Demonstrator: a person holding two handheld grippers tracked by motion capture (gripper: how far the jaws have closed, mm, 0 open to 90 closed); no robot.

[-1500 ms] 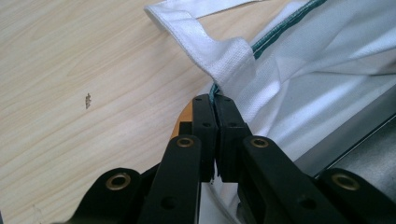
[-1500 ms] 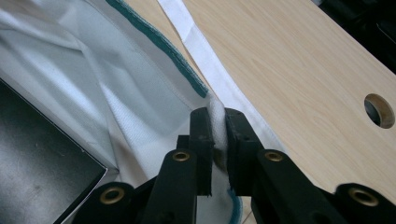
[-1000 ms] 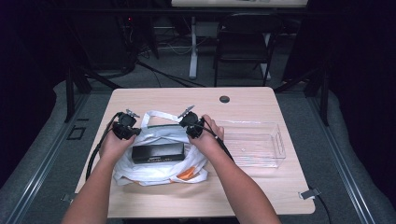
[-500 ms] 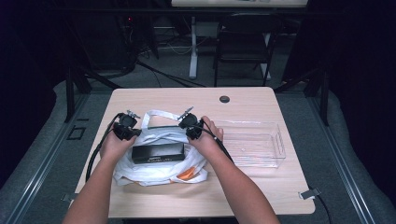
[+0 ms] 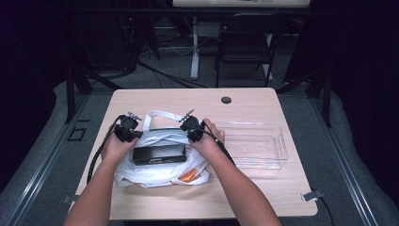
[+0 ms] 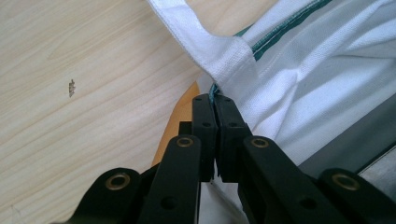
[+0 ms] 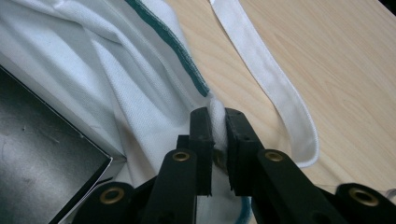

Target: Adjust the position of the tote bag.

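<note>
A white cloth bag (image 5: 160, 169) with a green-trimmed rim lies on the wooden table (image 5: 197, 101), its white handle (image 5: 157, 114) looped toward the far side. A black box (image 5: 158, 153) rests in the bag's mouth, and something orange (image 5: 189, 176) shows at the bag's near side. My left gripper (image 5: 134, 135) is shut on the bag's rim (image 6: 215, 91) at the left, beside the handle's sewn end (image 6: 229, 58). My right gripper (image 5: 190, 134) is shut on a fold of the rim (image 7: 217, 116) at the right. The black box (image 7: 42, 163) lies left of the right jaws.
A clear plastic tray (image 5: 256, 143) stands on the table right of the bag. A round black grommet (image 5: 226, 100) sits near the far edge. Black chairs and desk legs stand beyond the table. Bare wood lies left of the bag and along the far side.
</note>
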